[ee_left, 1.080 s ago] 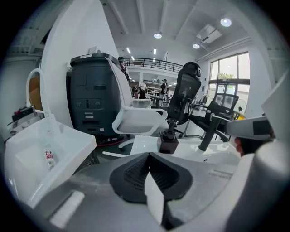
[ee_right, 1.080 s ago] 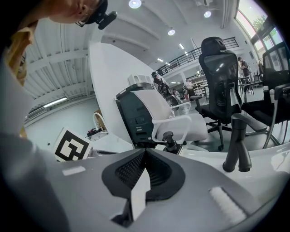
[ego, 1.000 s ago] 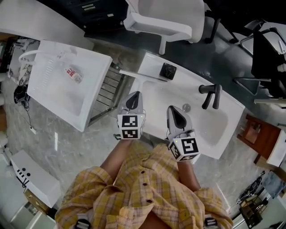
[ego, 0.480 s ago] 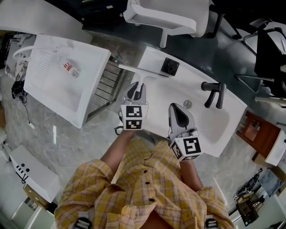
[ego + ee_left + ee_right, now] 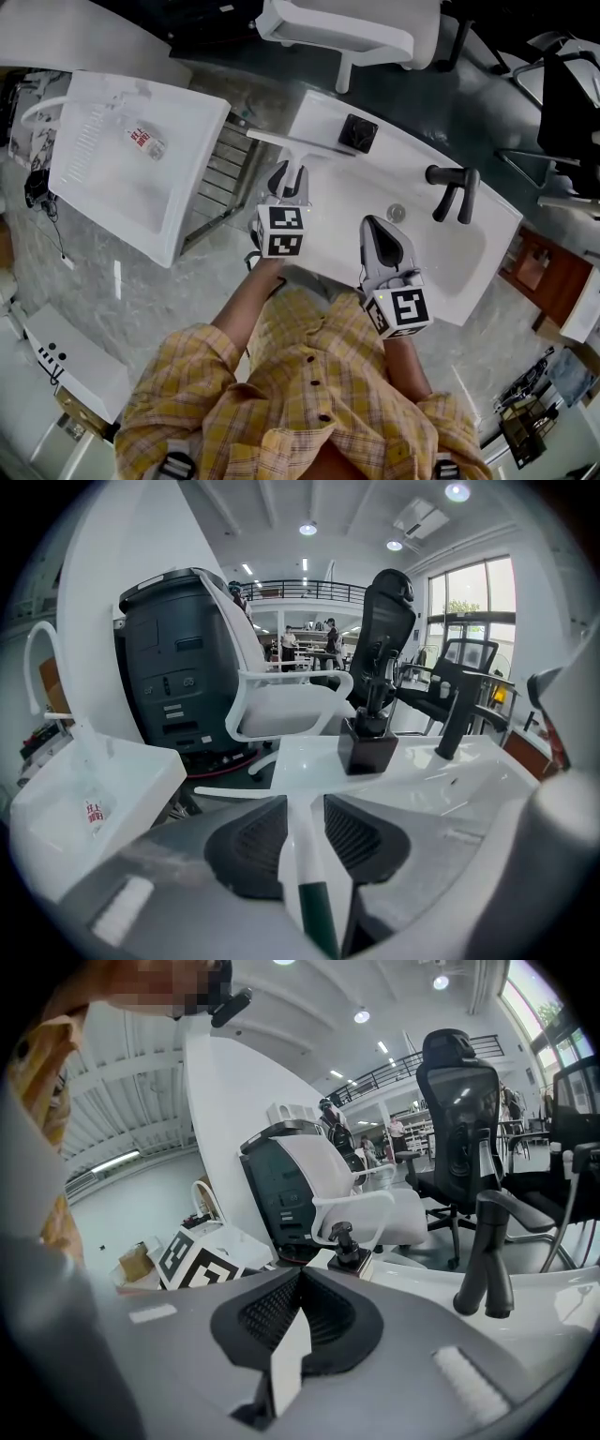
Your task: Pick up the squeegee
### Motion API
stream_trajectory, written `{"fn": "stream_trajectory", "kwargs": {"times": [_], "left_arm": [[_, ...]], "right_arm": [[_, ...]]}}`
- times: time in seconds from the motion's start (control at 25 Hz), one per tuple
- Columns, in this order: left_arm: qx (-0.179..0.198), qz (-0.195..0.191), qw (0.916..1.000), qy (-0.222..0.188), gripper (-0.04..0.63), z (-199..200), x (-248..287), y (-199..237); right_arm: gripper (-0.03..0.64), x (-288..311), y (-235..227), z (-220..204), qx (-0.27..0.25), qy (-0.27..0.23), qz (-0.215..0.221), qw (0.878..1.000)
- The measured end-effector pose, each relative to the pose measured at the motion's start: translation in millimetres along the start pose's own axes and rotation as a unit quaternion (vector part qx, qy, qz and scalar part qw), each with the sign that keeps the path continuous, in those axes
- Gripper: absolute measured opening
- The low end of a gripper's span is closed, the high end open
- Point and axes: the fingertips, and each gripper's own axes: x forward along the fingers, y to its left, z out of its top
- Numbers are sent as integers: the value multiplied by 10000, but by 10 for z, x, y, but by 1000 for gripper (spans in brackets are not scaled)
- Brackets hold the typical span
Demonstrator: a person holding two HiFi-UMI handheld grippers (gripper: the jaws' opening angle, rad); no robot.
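Note:
The white squeegee [image 5: 298, 161] lies on the left rim of the white sink [image 5: 450, 272], blade toward the far edge, handle toward me. My left gripper [image 5: 288, 180] is over the handle. In the left gripper view the white handle with its green end [image 5: 305, 864] runs between the two black pads [image 5: 246, 846], and the jaws are opening, with a slight gap at the sides. My right gripper [image 5: 374, 227] hovers over the basin's near side, jaws together at the tips [image 5: 300, 1274], nothing in them.
A black soap dispenser [image 5: 357, 133] stands just beyond the squeegee blade. A black faucet [image 5: 452, 192] rises at the sink's far right. A second white basin [image 5: 103, 187] with a small bottle [image 5: 142, 139] sits to the left, and a white chair [image 5: 337, 33] behind.
My left gripper has come down and forward along the squeegee handle toward the blade. The right gripper has stayed in place.

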Motion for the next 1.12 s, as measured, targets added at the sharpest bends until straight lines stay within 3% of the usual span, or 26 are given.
{"fn": "stream_trajectory", "kwargs": {"times": [0.8,1.12], "left_arm": [[-116,159,9991,368,112,-208,270,70],[-183,170,9991,341,91,-221,222,94]], "right_arm": [[1,82,41,-73,51,68,32,10000],[1,66,3,-64,371,73,19,9993]]}}
